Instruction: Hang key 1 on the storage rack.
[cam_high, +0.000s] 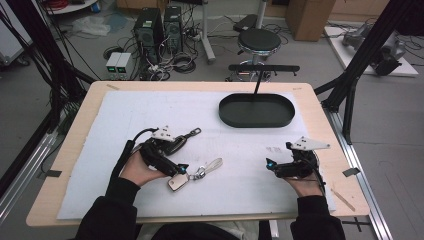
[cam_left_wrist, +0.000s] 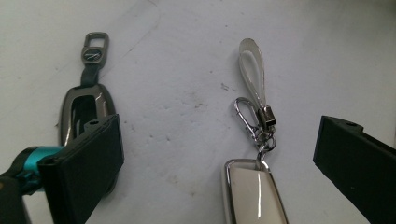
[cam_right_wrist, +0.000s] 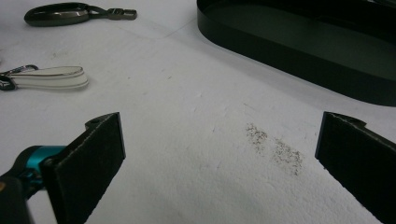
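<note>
A white sheet (cam_high: 150, 120) covers most of the table (cam_high: 80, 130); a black oval tray (cam_high: 256, 110) sits near the sheet's far edge, right of centre; a faint grey smudge (cam_right_wrist: 275, 149) marks the sheet ahead of the right gripper (cam_high: 270, 164). Beyond the table stand a round stool (cam_high: 258, 41) and two computer towers (cam_high: 160, 27) among cables on the floor. A dark key fob (cam_left_wrist: 84, 112) lies left of centre; in the left gripper view one jaw overlaps its lower end, and in the high view the left gripper (cam_high: 184, 168) partly covers it. A white key fob (cam_left_wrist: 254, 191) with chrome rim lies near the sheet's near edge, left of centre; its lower part is cut off in the left gripper view; a metal clip (cam_left_wrist: 252, 122) links it to a pale strap loop (cam_left_wrist: 252, 70). The left gripper's jaws stand wide apart, the white key fob between them, untouched; the right gripper's jaws stand wide apart over bare sheet near the right edge, holding nothing.
</note>
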